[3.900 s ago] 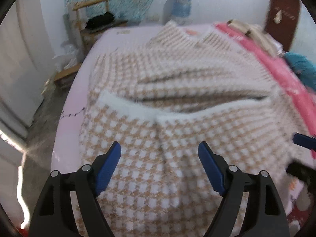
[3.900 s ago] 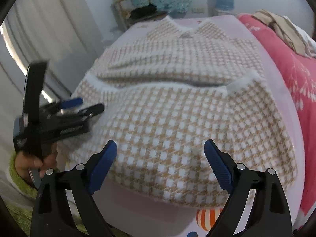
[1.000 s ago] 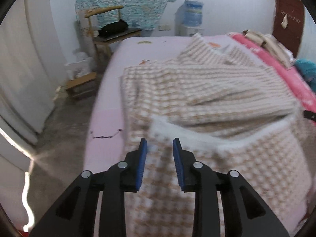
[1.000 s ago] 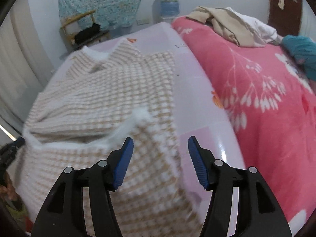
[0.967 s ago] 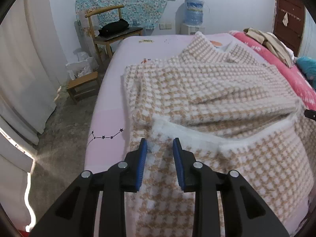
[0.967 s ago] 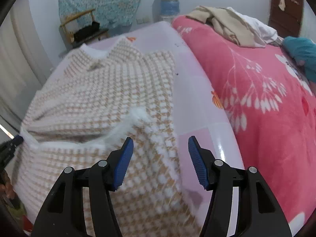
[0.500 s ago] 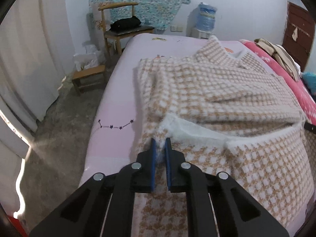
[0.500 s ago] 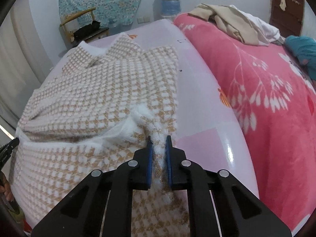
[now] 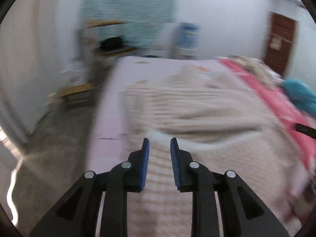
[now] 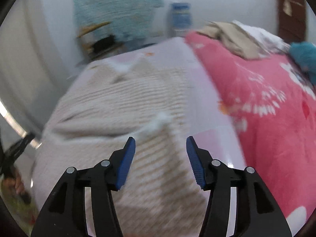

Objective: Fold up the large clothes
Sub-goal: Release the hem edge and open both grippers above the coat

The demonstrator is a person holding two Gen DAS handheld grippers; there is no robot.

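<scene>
A large tan-and-white checked garment [image 9: 207, 110] lies spread on a pale pink bed, its lower part folded up, with a fluffy white hem across the middle. Both views are blurred by motion. My left gripper [image 9: 159, 145] hangs above the fold's left corner, its jaws opening, a narrow gap between the blue pads and no cloth in it. In the right wrist view the same garment [image 10: 122, 106] fills the left half. My right gripper [image 10: 161, 143] is above the fold's right corner [image 10: 162, 118], jaws opening wide, with nothing pinched between them.
A pink floral blanket [image 10: 266, 102] covers the bed's right side, with beige clothes [image 10: 237, 37] and a teal item [image 10: 302, 53] on it. At the back stand a wooden chair [image 9: 110, 39], a water dispenser [image 9: 187, 39] and a low stool [image 9: 77, 92]. Bare floor lies left.
Half a second ago both grippers were shut on the folded hem's corners. Now both have let go, opened and pulled up and back from the cloth, which stays lying on the bed.
</scene>
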